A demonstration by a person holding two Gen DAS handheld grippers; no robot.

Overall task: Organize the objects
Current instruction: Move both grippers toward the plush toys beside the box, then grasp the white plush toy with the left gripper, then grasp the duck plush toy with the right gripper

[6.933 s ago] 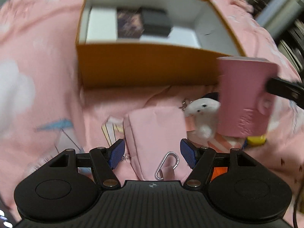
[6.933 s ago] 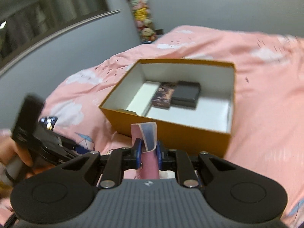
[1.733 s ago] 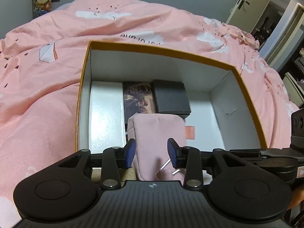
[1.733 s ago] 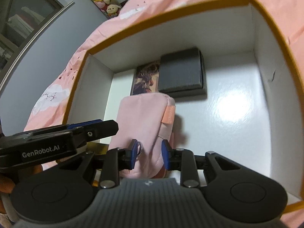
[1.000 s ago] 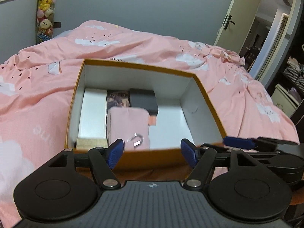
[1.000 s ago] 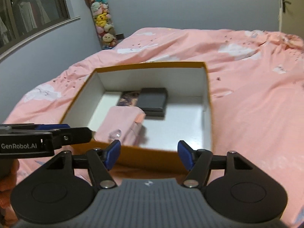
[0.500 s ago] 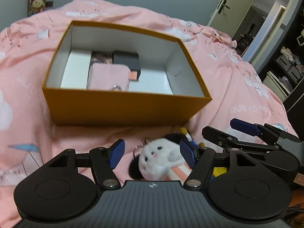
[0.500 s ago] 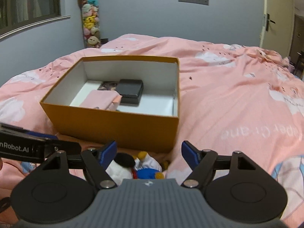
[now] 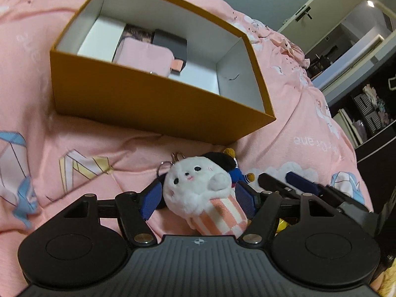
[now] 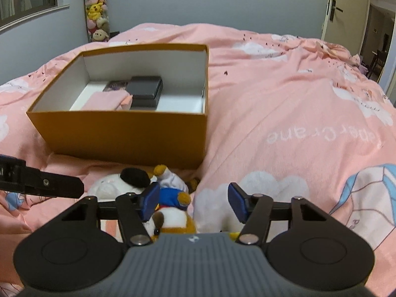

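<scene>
An orange box [image 9: 148, 104] [image 10: 123, 133] stands on the bed, holding a pink pouch [image 9: 143, 57] [image 10: 104, 101], a black box [image 9: 170, 43] [image 10: 146, 86] and a picture card. In front of it lie two plush toys. The white plush with a pink-striped base [image 9: 195, 185] [image 10: 109, 185] sits between the pads of my left gripper [image 9: 198, 198], whose jaws are opening and stand beside it without squeezing. My right gripper [image 10: 193, 204] is closing over a plush in a blue sailor top [image 10: 173, 198], which lies against the left pad only.
A pink patterned bedspread [image 10: 284, 86] covers everything around the box. A column of stuffed toys [image 10: 96, 19] hangs at the far wall and a door [image 10: 346, 12] is at the back right. Dark shelving [image 9: 371, 113] stands beside the bed. Something yellow [image 9: 282, 222] lies under the right gripper.
Both grippers let go of the pink pouch inside the box, drew back over its front wall and dropped to the plush toys. The right jaws are narrower than half a second ago.
</scene>
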